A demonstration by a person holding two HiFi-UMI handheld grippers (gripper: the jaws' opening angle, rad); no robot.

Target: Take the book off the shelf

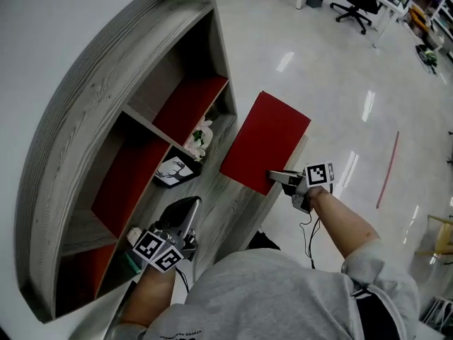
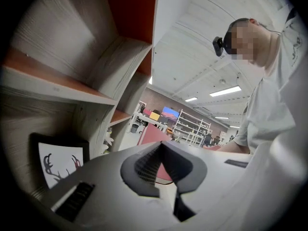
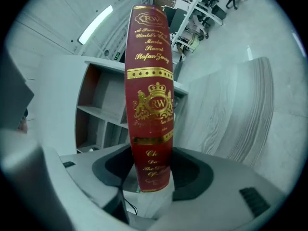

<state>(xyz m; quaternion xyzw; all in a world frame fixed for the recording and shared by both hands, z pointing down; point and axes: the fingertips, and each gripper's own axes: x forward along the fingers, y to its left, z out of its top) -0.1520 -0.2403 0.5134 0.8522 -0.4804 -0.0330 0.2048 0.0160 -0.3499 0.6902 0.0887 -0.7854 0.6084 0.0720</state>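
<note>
My right gripper (image 1: 277, 178) is shut on the red book (image 1: 265, 144), held at its near edge. The book hangs clear of the grey wooden shelf (image 1: 85, 105), over the shelf's front ledge and the floor. In the right gripper view the book's spine (image 3: 151, 90), red with gold lettering, stands up between the pads of the right gripper (image 3: 151, 177). My left gripper (image 1: 192, 204) rests low by the ledge, jaws together and empty. In the left gripper view the left gripper (image 2: 161, 146) points at the shelf's side, with the red book (image 2: 154, 134) small beyond its tips.
A framed deer picture (image 1: 173, 171) and a white figurine (image 1: 200, 139) sit on the lower shelf board. Red back panels line the compartments. An office chair (image 1: 354, 2) and desks stand far off on the glossy floor. A red line (image 1: 387, 168) runs across the floor at right.
</note>
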